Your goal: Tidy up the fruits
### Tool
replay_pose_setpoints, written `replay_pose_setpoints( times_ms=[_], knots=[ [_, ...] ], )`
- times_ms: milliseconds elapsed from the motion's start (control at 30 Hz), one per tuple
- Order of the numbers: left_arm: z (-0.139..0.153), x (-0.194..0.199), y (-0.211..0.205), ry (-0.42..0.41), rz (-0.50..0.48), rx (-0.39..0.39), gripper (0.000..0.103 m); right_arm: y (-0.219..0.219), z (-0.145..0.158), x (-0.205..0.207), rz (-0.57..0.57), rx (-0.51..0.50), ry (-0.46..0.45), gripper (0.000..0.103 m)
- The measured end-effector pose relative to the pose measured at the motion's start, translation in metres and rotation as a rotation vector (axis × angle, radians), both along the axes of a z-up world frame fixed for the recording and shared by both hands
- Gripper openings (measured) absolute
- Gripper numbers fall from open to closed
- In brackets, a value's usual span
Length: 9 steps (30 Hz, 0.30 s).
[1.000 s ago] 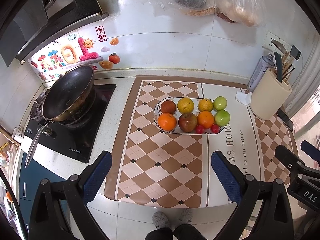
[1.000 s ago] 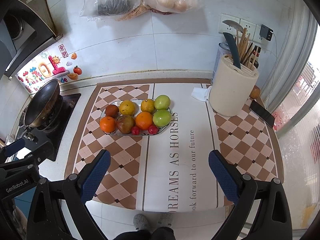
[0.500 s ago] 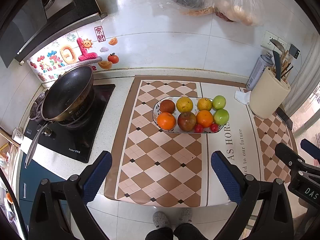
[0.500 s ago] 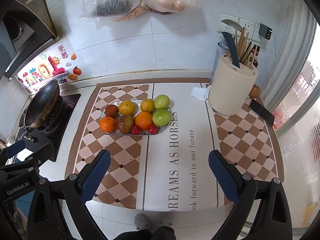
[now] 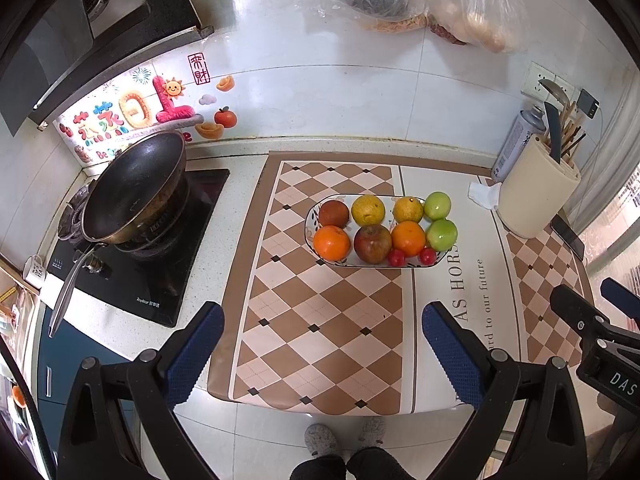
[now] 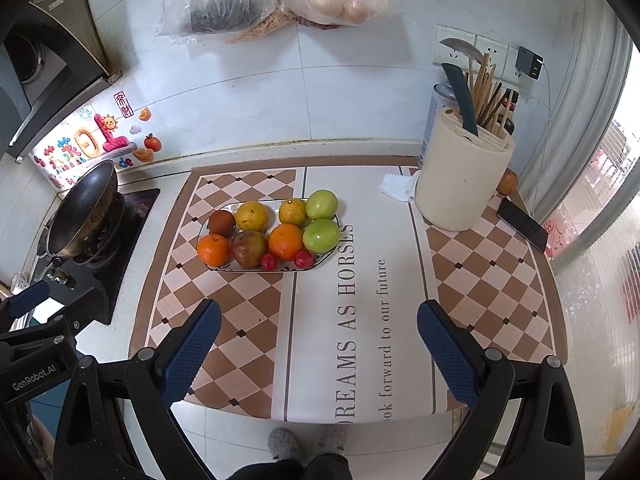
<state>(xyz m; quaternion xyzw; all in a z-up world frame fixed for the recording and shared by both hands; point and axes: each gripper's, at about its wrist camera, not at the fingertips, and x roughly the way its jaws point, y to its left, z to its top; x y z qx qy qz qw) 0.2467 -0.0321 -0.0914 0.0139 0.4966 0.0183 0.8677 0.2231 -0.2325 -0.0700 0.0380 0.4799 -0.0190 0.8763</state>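
both grippers' fingers (image 5: 452, 356) stay spread; fruit plate (image 5: 316, 216) unchanged.

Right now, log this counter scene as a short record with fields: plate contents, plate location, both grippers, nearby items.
plate: oval white patterned plate on the checkered brown mat
fruit: two oranges, two green apples, two yellowish citrus, reddish apple, brown round fruit, two small red fruits
left gripper: open, empty
right gripper: open, empty
nearby: cream utensil holder, black wok, black phone
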Motion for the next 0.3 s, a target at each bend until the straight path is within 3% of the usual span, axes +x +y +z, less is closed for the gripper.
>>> replay_pose_setpoints(
  times_ms=[300],
  knots=[
    [0.0008,0.0013,-0.0025,-0.004,-0.004,0.000,0.101,0.0006,-0.0011,0.0012,-0.003,0.006,0.004,0.100]
  ],
)
